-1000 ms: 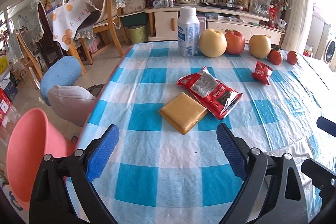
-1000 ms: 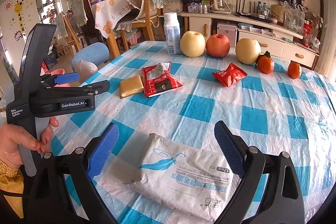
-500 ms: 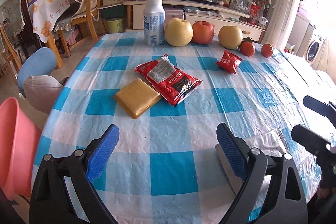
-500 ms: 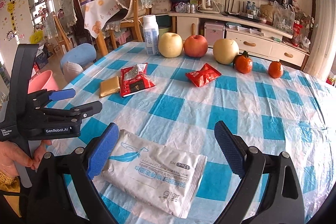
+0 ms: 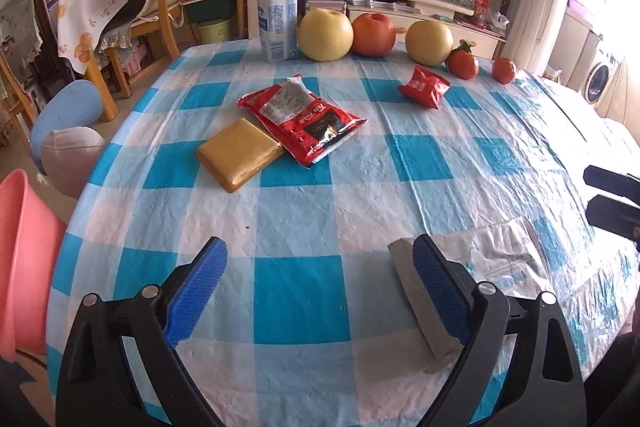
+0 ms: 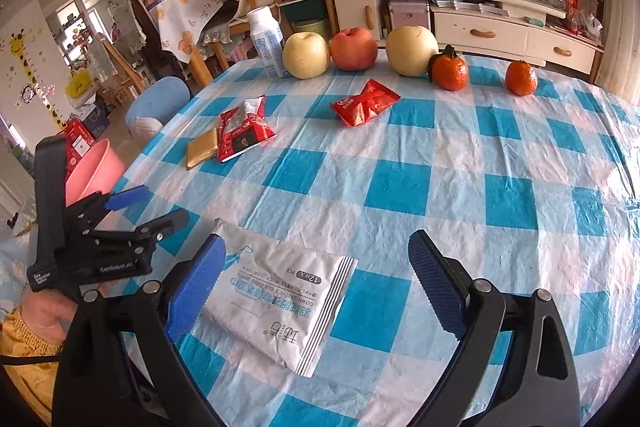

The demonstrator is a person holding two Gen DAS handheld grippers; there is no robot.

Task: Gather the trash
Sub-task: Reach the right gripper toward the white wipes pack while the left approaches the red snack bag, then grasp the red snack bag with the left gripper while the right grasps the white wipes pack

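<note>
Both grippers hung just above the checked tablecloth [image 6: 440, 163], neither holding anything. The right gripper [image 6: 316, 275] had its jaws spread wide, and the white wipes packet [image 6: 280, 303] lay flat on the cloth between and just ahead of them, nearer the left-hand finger. Its long axis ran diagonally, from the corner near that finger toward the crimped end pointing away to the right; the print read upside down from this side. The spread looked set to straddle the packet, probably as the first piece of trash.

The left gripper [image 5: 320, 291] was likewise wide open over bare cloth, with the same packet's corner touching or just behind its right-hand finger. Ahead of it, well apart, lay 3 more wrappers: a flat yellow packet [image 5: 239, 154] touching a large red wrapper [image 5: 304, 121] whose long axis slanted away to the left, and further off to the right a small red packet [image 5: 425, 87]. Below the table edge to that gripper's left stood a pink bin [image 5: 24, 259], likely placed there to receive the trash. The fruit and bottle at the far edge did not look like trash.
</note>
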